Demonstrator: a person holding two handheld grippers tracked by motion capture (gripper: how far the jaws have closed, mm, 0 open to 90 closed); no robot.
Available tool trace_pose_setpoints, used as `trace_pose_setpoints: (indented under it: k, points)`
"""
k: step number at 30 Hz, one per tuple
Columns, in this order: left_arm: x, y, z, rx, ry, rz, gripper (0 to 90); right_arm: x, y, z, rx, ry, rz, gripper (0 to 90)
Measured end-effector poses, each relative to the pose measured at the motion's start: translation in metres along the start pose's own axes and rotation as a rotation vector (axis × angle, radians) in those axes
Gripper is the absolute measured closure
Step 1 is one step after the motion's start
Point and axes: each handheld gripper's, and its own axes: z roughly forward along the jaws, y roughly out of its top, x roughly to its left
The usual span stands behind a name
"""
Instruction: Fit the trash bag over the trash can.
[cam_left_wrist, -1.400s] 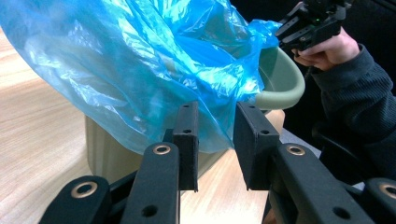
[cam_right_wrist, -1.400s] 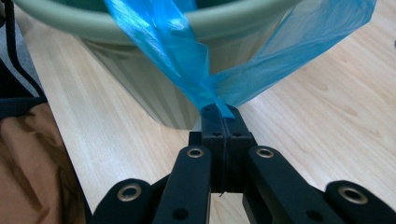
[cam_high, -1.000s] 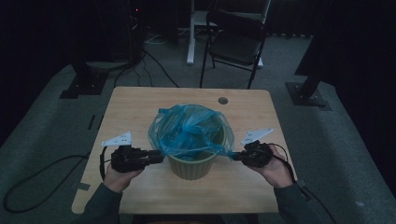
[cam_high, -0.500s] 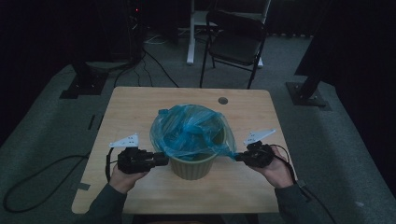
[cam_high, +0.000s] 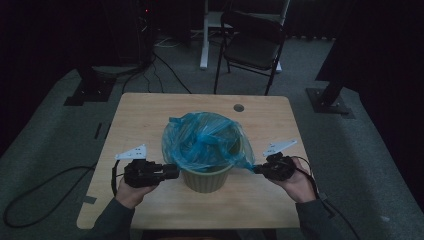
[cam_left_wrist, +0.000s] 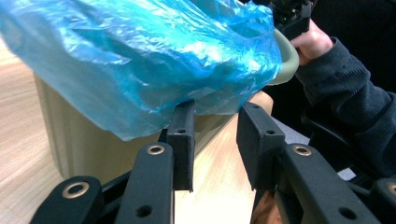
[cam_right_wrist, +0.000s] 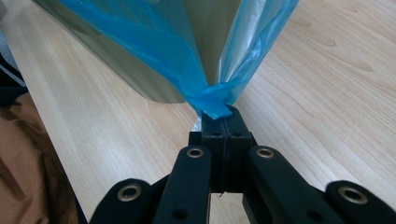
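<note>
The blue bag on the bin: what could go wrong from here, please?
1. The right gripper pinches only a small bunched corner of the blue bag; pulling harder may tear the thin film or let it slip out.
2. The left gripper is open beside the bag's hem, so tension comes from one side only and the green bin might tip or slide on the table.

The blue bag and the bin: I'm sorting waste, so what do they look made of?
The bag looks like thin plastic film: translucent, glossy, finely crinkled, bunched where the right hand-held gripper pinches it. The bin seems moulded plastic, olive-green with a smooth matt wall, though the look leaves this open.
</note>
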Motion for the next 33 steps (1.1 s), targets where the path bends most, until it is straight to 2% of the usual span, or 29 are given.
trace_pose_setpoints:
  k: [4,11,15,22,30,33]
  points:
    - [0.0,0.0,-0.009,-0.032,-0.005,-0.004,64.9,0.002,-0.002,-0.002,-0.002,0.011,-0.006,89.1]
    - [-0.004,0.004,-0.024,-0.078,-0.004,0.005,61.2,0.008,0.002,-0.014,-0.051,0.014,-0.031,67.4]
    - [-0.004,0.01,-0.028,-0.09,0.01,0.015,60.4,0.011,0.005,-0.023,-0.078,0.007,-0.042,62.2]
    - [0.001,0.019,-0.03,-0.091,0.045,0.028,59.5,0.008,0.004,-0.032,-0.097,0.001,-0.038,59.5]
    - [0.009,0.025,-0.03,-0.098,0.074,0.023,57.5,0.004,-0.002,-0.039,-0.106,-0.012,-0.027,57.8]
    - [0.012,0.029,-0.031,-0.105,0.097,0.026,56.7,0.003,-0.001,-0.046,-0.137,-0.019,-0.03,57.9]
